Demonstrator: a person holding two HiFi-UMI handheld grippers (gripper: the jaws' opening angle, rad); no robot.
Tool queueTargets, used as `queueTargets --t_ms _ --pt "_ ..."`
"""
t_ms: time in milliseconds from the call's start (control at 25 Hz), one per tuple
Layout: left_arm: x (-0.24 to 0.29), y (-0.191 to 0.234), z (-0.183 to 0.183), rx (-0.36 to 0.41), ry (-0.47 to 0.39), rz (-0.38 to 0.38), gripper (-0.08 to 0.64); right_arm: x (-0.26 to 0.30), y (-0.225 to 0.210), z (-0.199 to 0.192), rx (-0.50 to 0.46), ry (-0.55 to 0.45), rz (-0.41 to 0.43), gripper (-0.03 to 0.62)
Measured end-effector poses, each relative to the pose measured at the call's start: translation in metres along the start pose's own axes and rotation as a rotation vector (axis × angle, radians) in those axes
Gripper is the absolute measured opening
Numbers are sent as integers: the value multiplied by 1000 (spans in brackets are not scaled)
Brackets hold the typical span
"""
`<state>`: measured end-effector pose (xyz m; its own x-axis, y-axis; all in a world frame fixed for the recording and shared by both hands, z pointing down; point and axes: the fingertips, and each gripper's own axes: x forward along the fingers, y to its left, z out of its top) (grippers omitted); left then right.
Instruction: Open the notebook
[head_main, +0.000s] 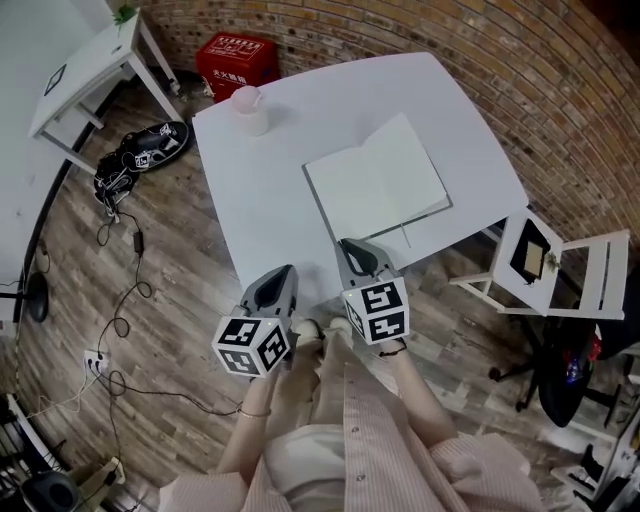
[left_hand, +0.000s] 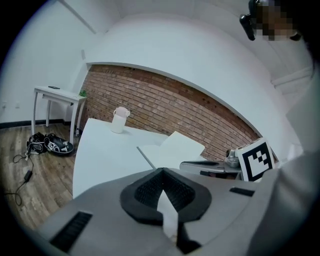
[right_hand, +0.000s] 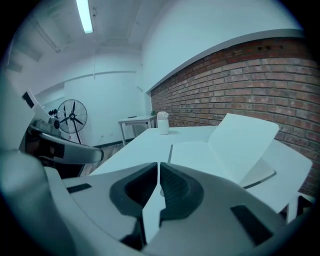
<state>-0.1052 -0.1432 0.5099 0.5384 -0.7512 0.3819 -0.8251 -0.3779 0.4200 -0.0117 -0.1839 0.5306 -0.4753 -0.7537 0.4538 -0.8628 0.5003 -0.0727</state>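
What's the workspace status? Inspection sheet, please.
Surface: white table, carrying only the notebook and a cup.
Job's things: notebook lies open, one leaf raised.
Clutter: white cup at the table's far left corner.
Grippers: left tongs shut, empty; right tongs shut, empty, by the notebook's near corner.
Cables: black cable and white power strip on the wooden floor, left.
Surroundings: brick wall, red box, white side table, white folding chair.
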Motion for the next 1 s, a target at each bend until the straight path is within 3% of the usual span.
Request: queueTargets --t_ms 520,1000 --pt "-23 -16 60 121 -158 -26 -8 -46 -7 60 133 -192 59 5" --pt "-30 -18 111 198 -269 -9 -8 -74 -30 113 180 -354 80 3"
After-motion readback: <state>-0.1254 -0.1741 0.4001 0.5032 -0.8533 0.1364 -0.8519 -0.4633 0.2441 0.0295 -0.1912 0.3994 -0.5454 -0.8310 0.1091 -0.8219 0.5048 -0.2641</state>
